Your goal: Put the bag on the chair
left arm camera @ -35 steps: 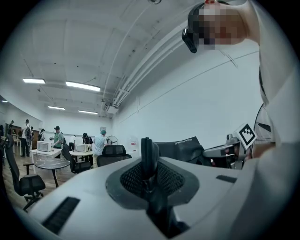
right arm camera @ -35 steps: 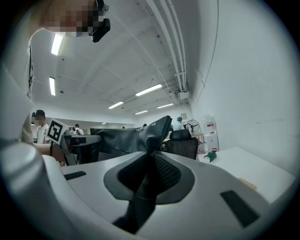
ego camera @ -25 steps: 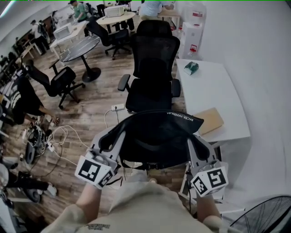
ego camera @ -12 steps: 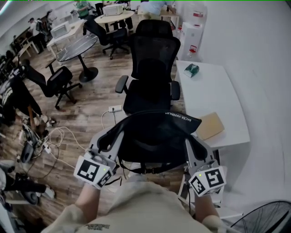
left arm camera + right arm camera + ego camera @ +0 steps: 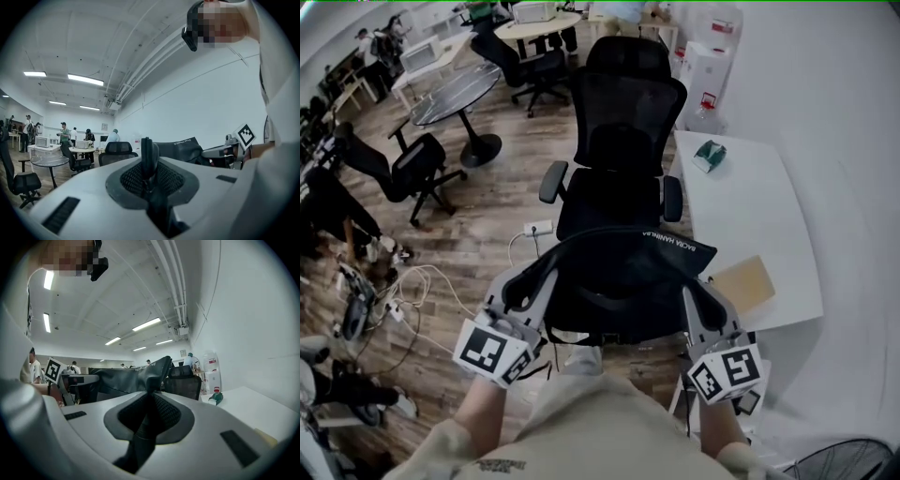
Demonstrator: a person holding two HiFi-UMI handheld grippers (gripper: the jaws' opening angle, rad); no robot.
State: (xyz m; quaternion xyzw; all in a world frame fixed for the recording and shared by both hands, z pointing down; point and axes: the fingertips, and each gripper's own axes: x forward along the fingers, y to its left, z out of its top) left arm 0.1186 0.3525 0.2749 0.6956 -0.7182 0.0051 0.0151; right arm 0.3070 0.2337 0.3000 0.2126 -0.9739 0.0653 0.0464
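A black bag (image 5: 623, 277) hangs stretched between my two grippers at chest height. My left gripper (image 5: 525, 286) is shut on the bag's left end, where a dark strap (image 5: 147, 157) sits pinched between its jaws. My right gripper (image 5: 698, 292) is shut on the right end, with black fabric (image 5: 149, 380) clamped in its jaws. The black mesh office chair (image 5: 619, 187) stands straight ahead, just beyond and below the bag, its seat bare and its back facing away. The same chair (image 5: 183, 380) shows behind the bag in the right gripper view.
A white desk (image 5: 750, 216) runs along the wall at the right, carrying a green object (image 5: 709, 155) and a brown flat packet (image 5: 748, 281). A round table (image 5: 455, 94), other office chairs (image 5: 403, 169) and floor cables (image 5: 403, 291) lie left. A fan (image 5: 844, 459) stands at lower right.
Both grippers and the bag keep their place in the view. The desk and chair have drifted slightly to the right in the picture.
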